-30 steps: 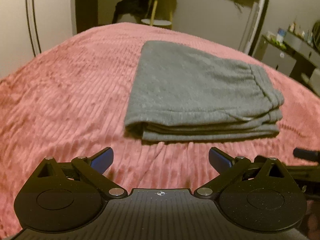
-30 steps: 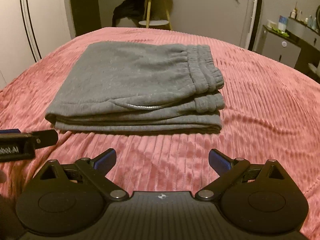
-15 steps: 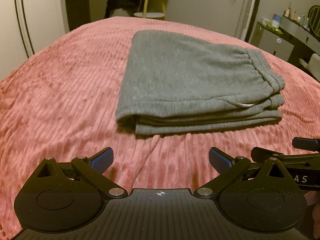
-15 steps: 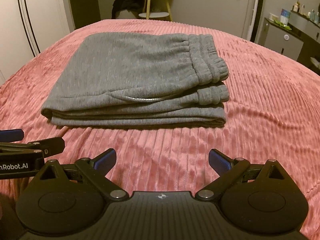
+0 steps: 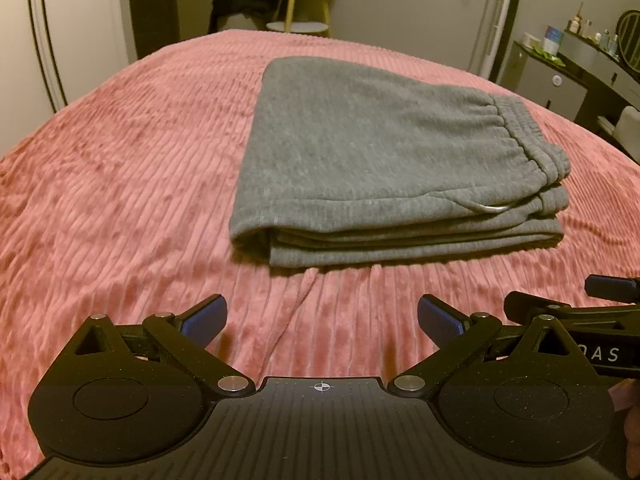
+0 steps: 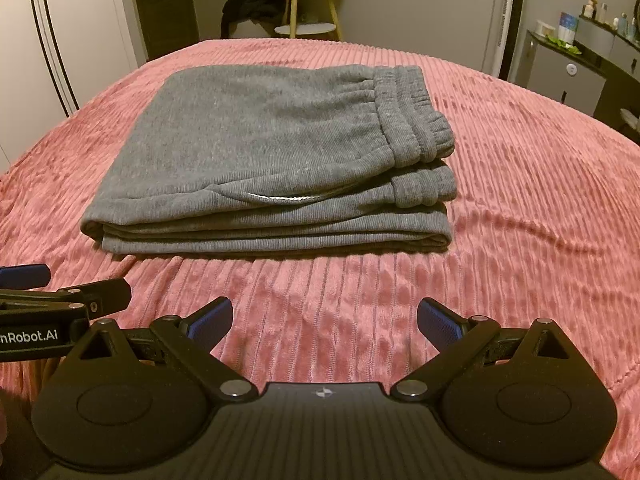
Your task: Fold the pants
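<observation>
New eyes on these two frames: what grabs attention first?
The grey pants, folded into a neat stack, lie mid-bed on the pink ribbed blanket, waistband at the stack's right end. Both tools sit open and empty short of the stack's near edge: the left tool and the right tool. Behind the bed, a wooden stool with dark clothing beside it stands at the wall.

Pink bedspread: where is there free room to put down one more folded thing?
The pink bedspread is bare left of the folded grey pants, and also right of their waistband. The near strip is crowded by the open left hand-held gripper and right hand-held gripper.
</observation>
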`<state>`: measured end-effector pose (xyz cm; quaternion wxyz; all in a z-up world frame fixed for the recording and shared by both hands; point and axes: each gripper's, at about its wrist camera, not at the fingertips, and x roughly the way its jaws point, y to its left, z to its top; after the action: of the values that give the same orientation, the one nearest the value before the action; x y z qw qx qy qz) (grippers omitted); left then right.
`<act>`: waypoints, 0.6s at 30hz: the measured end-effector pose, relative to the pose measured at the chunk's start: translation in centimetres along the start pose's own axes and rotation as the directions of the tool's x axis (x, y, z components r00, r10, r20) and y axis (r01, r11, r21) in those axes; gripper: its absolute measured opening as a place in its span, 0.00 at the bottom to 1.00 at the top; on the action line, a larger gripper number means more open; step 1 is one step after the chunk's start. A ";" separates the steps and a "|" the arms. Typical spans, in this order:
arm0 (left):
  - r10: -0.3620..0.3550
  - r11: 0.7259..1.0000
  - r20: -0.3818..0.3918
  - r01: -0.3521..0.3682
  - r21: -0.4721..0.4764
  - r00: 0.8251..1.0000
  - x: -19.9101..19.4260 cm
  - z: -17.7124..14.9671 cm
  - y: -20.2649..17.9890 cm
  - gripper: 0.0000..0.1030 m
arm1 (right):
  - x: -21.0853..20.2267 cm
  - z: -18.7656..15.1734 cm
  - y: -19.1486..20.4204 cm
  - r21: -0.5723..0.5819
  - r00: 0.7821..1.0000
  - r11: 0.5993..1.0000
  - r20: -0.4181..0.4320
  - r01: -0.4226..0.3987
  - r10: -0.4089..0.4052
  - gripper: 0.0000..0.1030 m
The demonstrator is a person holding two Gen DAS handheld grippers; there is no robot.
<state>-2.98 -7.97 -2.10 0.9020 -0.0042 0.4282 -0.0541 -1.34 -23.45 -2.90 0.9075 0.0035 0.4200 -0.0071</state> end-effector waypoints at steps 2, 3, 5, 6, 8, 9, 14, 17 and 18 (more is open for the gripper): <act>0.000 1.000 0.001 0.000 0.000 1.000 0.0 0.0 0.0 1.00 | 0.0 0.0 0.0 0.002 1.000 1.000 0.002 -0.001 0.001 0.96; 0.001 1.000 0.002 -0.001 -0.001 1.000 0.0 0.0 0.0 1.00 | -0.1 0.0 -0.1 0.002 1.000 1.000 0.003 -0.001 0.001 0.96; 0.002 1.000 0.001 -0.002 -0.002 1.000 -0.1 0.0 0.0 1.00 | -0.1 0.0 -0.1 0.003 1.000 1.000 0.004 -0.001 0.001 0.96; 0.002 1.000 0.002 -0.002 -0.002 1.000 -0.1 0.0 0.0 1.00 | -0.1 0.0 -0.1 0.003 1.000 1.000 0.003 -0.001 0.001 0.96; 0.002 1.000 0.002 -0.002 -0.001 1.000 -0.1 0.0 0.0 1.00 | -0.1 0.0 -0.1 0.003 1.000 1.000 0.003 -0.002 0.001 0.96; 0.002 1.000 0.001 -0.002 0.000 1.000 0.0 0.0 0.0 1.00 | -0.1 0.0 -0.1 0.003 1.000 1.000 0.003 -0.002 0.002 0.96; 0.003 1.000 0.003 -0.003 -0.001 1.000 -0.1 -0.1 0.0 1.00 | -0.1 0.0 -0.1 0.004 1.000 1.000 0.003 -0.002 0.002 0.96; 0.004 1.000 0.004 -0.004 -0.001 1.000 -0.1 -0.1 0.0 1.00 | -0.1 0.0 -0.1 0.004 1.000 1.000 0.003 -0.001 0.001 0.96; 0.003 1.000 0.003 -0.003 0.000 1.000 -0.1 -0.1 0.0 1.00 | -0.1 0.0 -0.1 0.005 1.000 1.000 0.003 -0.002 0.002 0.96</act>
<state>-3.09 -7.96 -2.07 0.9028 -0.0038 0.4269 -0.0524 -1.38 -23.57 -2.82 0.9081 0.0061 0.4187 -0.0071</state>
